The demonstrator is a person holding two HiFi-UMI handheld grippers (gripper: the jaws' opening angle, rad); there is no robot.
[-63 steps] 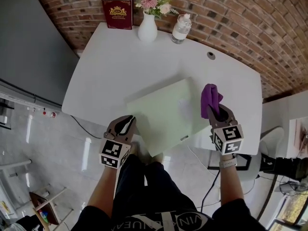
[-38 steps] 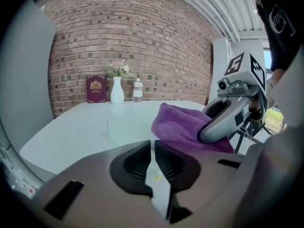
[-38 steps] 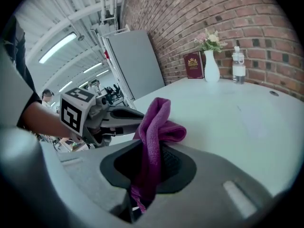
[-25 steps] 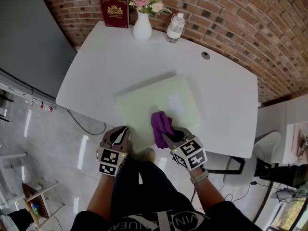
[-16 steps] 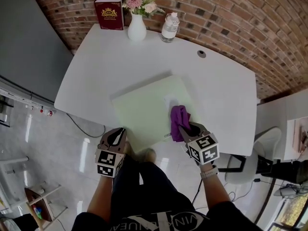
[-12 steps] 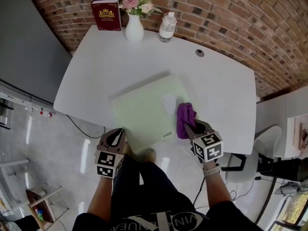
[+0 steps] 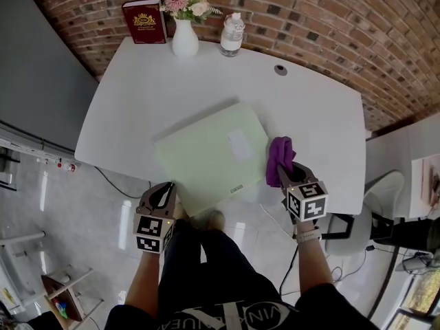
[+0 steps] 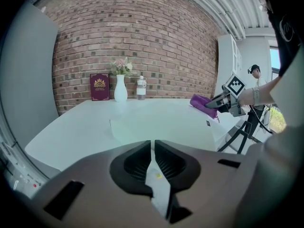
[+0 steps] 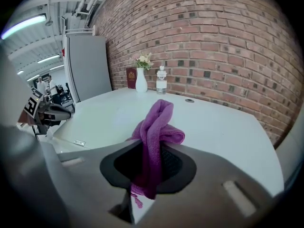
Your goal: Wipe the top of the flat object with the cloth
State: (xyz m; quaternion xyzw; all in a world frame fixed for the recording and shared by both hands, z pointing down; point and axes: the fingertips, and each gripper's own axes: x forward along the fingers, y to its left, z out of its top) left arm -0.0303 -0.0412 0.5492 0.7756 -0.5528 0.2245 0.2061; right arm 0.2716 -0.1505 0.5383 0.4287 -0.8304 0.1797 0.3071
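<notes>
Red brick wall (image 7: 330, 19), white table (image 7: 137, 95), glossy pale floor (image 7: 69, 212), grey cabinet (image 7: 41, 60) at left

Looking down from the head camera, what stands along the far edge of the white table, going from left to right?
book → vase → bottle → cable hole

Purple cloth (image 7: 279, 159) (beside pale board (image 7: 199, 158))

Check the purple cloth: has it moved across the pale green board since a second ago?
Yes. Against the pale green board, the purple cloth went from the middle of its near edge to its right edge.
</notes>
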